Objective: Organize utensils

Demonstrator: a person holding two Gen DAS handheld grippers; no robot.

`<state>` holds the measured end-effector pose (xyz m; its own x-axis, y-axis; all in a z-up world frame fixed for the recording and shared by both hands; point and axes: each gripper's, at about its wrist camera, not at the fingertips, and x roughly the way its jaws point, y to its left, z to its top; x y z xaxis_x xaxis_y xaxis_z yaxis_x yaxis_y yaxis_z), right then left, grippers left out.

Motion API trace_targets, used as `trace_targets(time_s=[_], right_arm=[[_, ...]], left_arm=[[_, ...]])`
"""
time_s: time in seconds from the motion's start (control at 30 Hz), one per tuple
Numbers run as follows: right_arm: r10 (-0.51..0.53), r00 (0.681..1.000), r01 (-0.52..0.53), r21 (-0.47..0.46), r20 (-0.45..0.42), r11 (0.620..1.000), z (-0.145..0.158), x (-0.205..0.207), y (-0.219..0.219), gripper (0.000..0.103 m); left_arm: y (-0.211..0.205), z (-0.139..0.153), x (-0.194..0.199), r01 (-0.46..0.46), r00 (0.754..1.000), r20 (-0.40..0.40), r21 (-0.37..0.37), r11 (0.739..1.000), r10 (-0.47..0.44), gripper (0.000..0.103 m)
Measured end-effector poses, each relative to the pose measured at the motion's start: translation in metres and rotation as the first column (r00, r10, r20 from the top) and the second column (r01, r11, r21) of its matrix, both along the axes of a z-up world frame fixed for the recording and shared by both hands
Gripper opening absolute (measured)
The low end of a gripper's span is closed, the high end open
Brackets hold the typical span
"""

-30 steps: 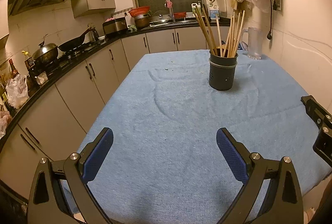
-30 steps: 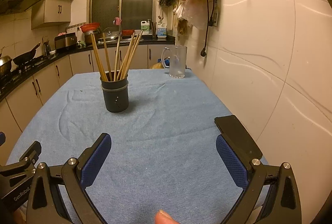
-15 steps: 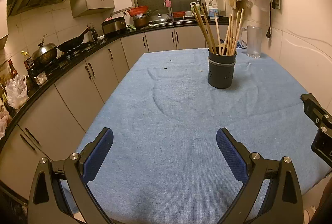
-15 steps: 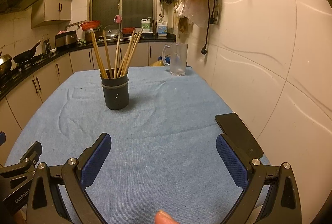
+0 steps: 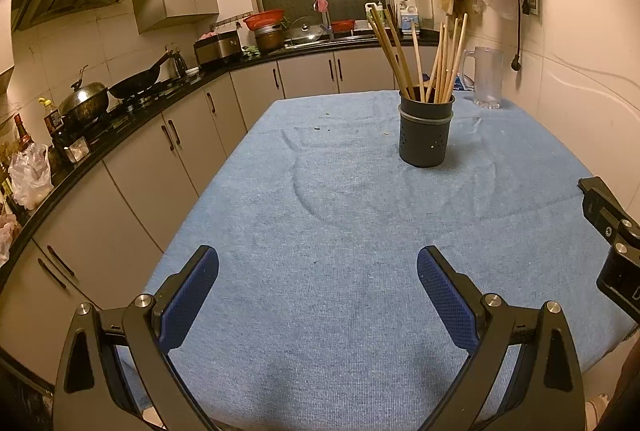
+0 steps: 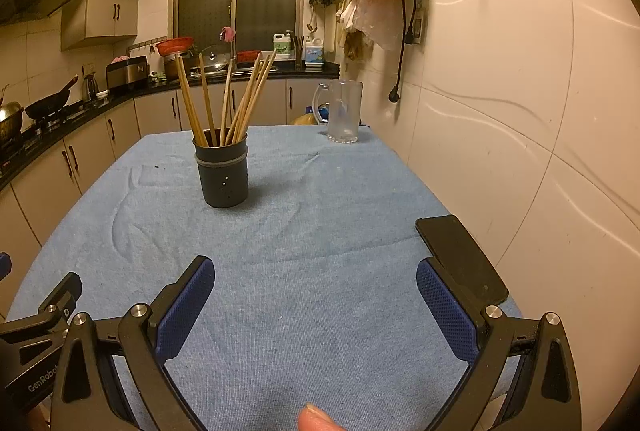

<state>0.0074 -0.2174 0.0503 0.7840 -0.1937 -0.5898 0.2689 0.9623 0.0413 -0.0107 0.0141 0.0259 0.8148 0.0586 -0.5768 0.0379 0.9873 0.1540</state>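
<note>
Chopsticks (image 5: pixel 416 59) upright in dark holder (image 5: pixel 425 133), left claw (image 5: pixel 318 283) wide, right claw (image 6: pixel 316 295) wide, both empty

Blue cloth-covered counter (image 5: pixel 320 231): the near half lies flat and bare ahead of both sets of jaws, which stand wide apart. One obstacle mid-counter: a dark holder (image 6: pixel 221 173) with chopsticks (image 6: pixel 224 103) fanning upward and outward above its rim. A glass mug (image 6: pixel 343 111) stands at the far right corner, close to the tiled wall (image 6: pixel 520 111), which bounds the right edge.
</note>
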Motion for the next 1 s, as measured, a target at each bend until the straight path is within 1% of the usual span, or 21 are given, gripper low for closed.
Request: trace_targets(time_s=[0.8,1.0], right_arm=[[0.012,1.000,-0.012,0.008,-0.022,1.000,-0.005,0.005,0.001,0.102],[0.022,0.999,-0.021,0.006,-0.032,1.000,-0.009,0.012,0.003,0.102]], left_arm=[[-0.001,-0.001,0.000,0.005,1.000,-0.006,0.002,1.000,-0.005,0.099],[0.003,-0.003,0.008,0.003,1.000,-0.021,-0.001,1.000,-0.003,0.099]])
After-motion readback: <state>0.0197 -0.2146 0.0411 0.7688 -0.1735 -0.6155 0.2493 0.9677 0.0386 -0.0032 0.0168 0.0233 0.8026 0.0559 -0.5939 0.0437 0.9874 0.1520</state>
